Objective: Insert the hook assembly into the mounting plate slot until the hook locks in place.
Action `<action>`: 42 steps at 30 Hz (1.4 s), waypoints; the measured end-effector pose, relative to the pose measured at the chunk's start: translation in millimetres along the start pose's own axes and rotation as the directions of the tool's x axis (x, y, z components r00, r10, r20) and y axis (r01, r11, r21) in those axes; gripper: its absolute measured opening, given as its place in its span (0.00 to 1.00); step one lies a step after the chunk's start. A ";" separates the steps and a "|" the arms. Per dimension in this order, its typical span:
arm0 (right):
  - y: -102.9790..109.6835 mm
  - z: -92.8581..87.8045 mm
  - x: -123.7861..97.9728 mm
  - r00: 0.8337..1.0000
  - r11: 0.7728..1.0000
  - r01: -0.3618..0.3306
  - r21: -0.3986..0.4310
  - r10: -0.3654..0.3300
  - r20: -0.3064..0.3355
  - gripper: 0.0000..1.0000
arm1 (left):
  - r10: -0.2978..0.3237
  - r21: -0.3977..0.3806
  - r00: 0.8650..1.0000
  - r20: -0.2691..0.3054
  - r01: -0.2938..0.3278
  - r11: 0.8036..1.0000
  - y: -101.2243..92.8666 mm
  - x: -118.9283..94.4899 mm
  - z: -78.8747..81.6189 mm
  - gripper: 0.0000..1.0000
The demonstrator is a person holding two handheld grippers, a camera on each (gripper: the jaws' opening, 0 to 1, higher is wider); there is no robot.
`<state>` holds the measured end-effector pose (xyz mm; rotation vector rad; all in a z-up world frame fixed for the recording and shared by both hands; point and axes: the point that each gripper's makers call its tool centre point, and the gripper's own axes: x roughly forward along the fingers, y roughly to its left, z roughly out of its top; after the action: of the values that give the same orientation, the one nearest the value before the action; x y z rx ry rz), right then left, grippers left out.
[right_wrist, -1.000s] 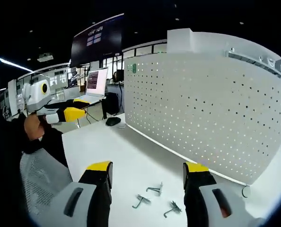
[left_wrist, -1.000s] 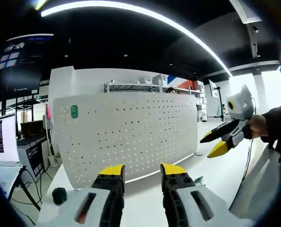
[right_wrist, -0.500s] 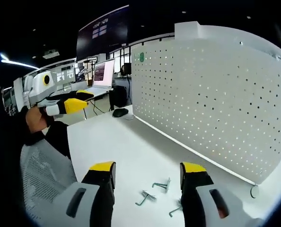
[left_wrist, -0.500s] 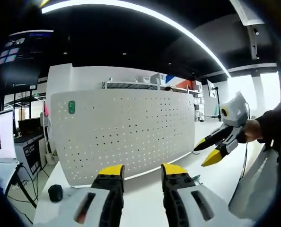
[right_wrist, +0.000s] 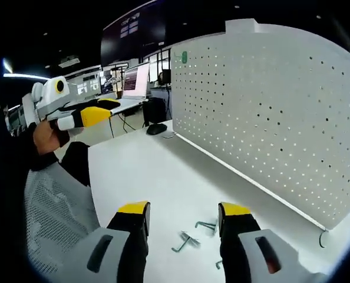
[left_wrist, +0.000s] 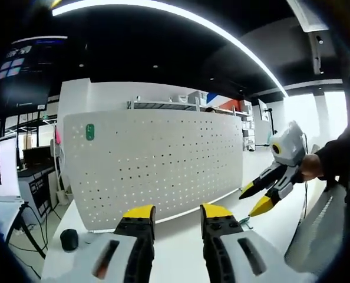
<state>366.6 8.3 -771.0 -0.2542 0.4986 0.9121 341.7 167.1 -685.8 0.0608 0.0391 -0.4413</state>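
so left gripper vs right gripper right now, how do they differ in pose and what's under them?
Left gripper points level at the upright pegboard, bare table between its jaws; right gripper tilts down over the loose metal hooks on the table. Seen from the other's view, the left is held high and the right angles downward. Both are open, empty, with yellow-tipped jaws.

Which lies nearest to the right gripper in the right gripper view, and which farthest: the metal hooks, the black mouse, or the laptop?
1. Metal hooks, on the table between the right gripper jaws.
2. Black mouse, far along the table by the pegboard's end.
3. Laptop, on the desk beyond.
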 end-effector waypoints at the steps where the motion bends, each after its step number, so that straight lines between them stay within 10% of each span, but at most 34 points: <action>1: 0.2 -1.4 1.1 1.000 1.000 -0.002 -0.002 0.002 -0.006 0.43 | -0.001 0.002 1.000 0.000 0.001 1.000 -0.4 0.0 0.0 0.31; 21: 8.8 -49.0 37.8 0.977 0.982 -0.112 -0.151 0.081 -0.199 0.22 | -0.016 -0.007 1.000 -0.025 0.016 1.000 -2.1 4.6 -5.0 0.30; 42: 6.5 -83.2 57.6 0.939 0.898 -0.202 -0.391 0.064 -0.339 0.05 | -0.029 -0.019 0.999 -0.036 0.028 0.999 -3.3 6.0 -8.2 0.28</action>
<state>365.4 17.4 -872.0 -0.7803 0.6194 1.1189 345.4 162.2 -694.4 0.0505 0.0794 -0.4683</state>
